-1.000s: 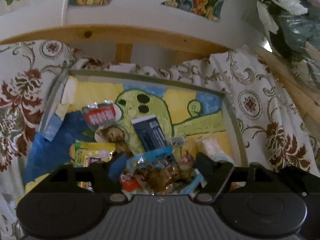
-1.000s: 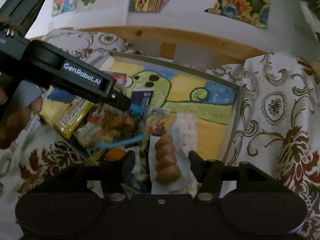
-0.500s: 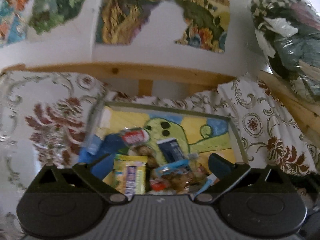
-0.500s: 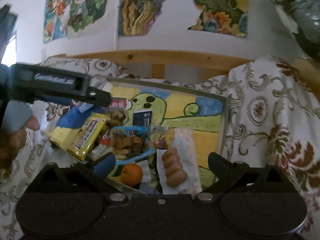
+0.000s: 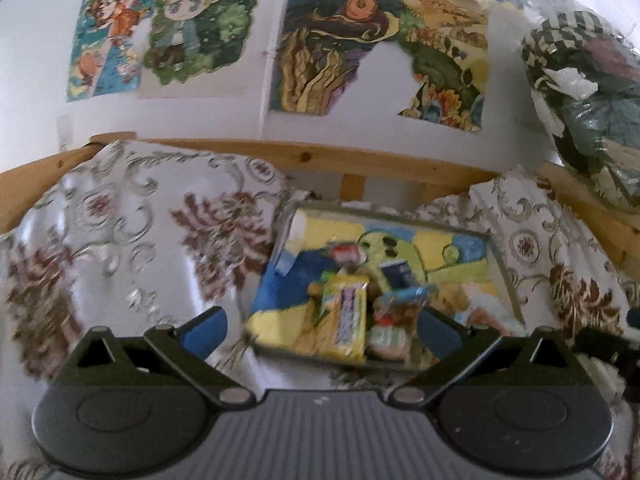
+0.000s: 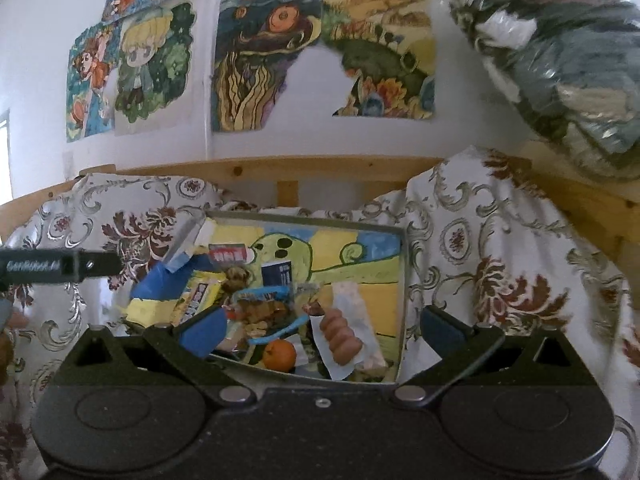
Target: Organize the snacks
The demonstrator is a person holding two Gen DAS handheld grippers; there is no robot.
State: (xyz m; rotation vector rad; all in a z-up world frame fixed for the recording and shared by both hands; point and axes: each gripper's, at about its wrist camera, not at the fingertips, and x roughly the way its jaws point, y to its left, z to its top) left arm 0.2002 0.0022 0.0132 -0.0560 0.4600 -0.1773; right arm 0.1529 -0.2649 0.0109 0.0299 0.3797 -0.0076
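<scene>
A shallow tray (image 6: 403,280) with a painted green cartoon lining lies on the flowered cloth and holds the snacks. In it are a yellow pack (image 6: 198,294), a blue packet of brown pieces (image 6: 264,304), a red-and-white pack (image 6: 228,254), a small dark box (image 6: 280,272), an orange (image 6: 280,354) and a twisted bread in a white wrapper (image 6: 340,332). My right gripper (image 6: 320,330) hovers before the tray's near edge, its jaws opening, holding nothing. My left gripper (image 5: 322,330) stands open and empty, back from the tray (image 5: 504,272) and the yellow pack (image 5: 348,316). One of its fingers (image 6: 60,266) shows at the left.
The flowered cloth (image 5: 140,248) covers the surface around the tray. A wooden rail (image 5: 320,158) runs behind it below a wall hung with painted pictures (image 6: 264,60). A plastic-wrapped bundle (image 6: 560,60) hangs at the upper right.
Both grippers pulled back and up from the tray and their jaws spread wide. The blue packet and the wrapped bread that lay between the jaws now lie free in the tray.
</scene>
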